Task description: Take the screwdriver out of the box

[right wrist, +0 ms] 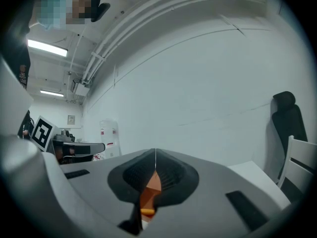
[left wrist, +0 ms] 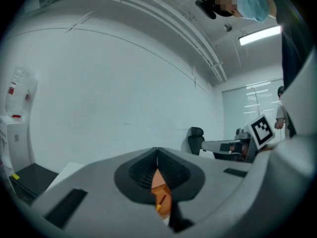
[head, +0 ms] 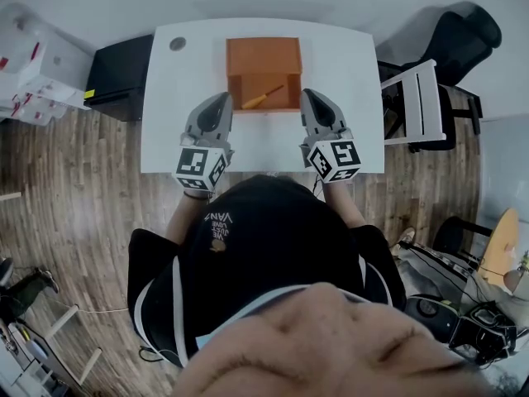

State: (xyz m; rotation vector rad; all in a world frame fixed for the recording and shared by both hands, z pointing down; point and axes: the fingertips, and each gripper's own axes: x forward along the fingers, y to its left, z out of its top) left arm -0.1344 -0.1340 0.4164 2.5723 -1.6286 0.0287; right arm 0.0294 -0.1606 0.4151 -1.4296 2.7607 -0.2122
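An open orange box (head: 264,59) stands at the middle of the white table (head: 169,139), toward its far edge. Inside it lies a screwdriver (head: 261,97) with an orange-yellow handle, set at a slant. My left gripper (head: 225,98) hovers just left of the box's near corner, jaws together and empty. My right gripper (head: 307,95) is level with it at the box's right side, also shut with nothing held. In the left gripper view the box (left wrist: 159,183) and screwdriver (left wrist: 160,201) show through the slit under the jaw tips. The right gripper view shows the box (right wrist: 150,188) the same way.
A black cabinet (head: 117,76) stands at the table's left, with white storage bins (head: 37,73) beyond it. On the right are a white chair (head: 419,99) and a black office chair (head: 463,41). A small grey disc (head: 178,44) lies at the table's far left corner.
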